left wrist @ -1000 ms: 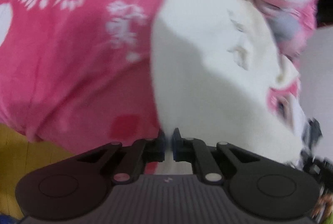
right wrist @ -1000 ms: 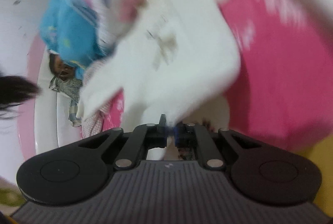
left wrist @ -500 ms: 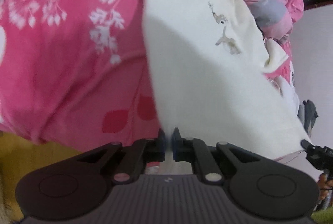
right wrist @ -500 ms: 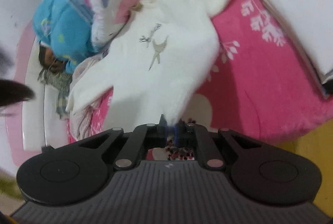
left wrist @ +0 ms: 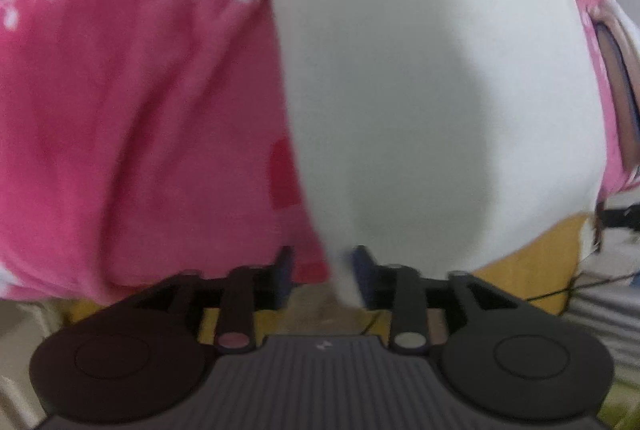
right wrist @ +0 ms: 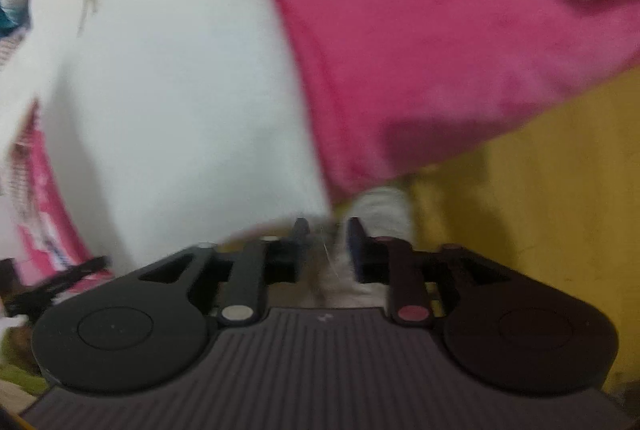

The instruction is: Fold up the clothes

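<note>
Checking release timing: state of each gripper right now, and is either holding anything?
Left gripper: jaws just opened, white garment hem between them, not pinched.
Right gripper: jaws just opened; white cloth between them, not clamped.

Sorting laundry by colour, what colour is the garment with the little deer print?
Cream-white garment, clearest in the left wrist view.

- The shirt [left wrist: 432, 102] lies flat on the bed cover [left wrist: 132, 118].
- Its bottom edge hangs over the bed's edge.
- The floor [right wrist: 540, 190] lies below.
</note>
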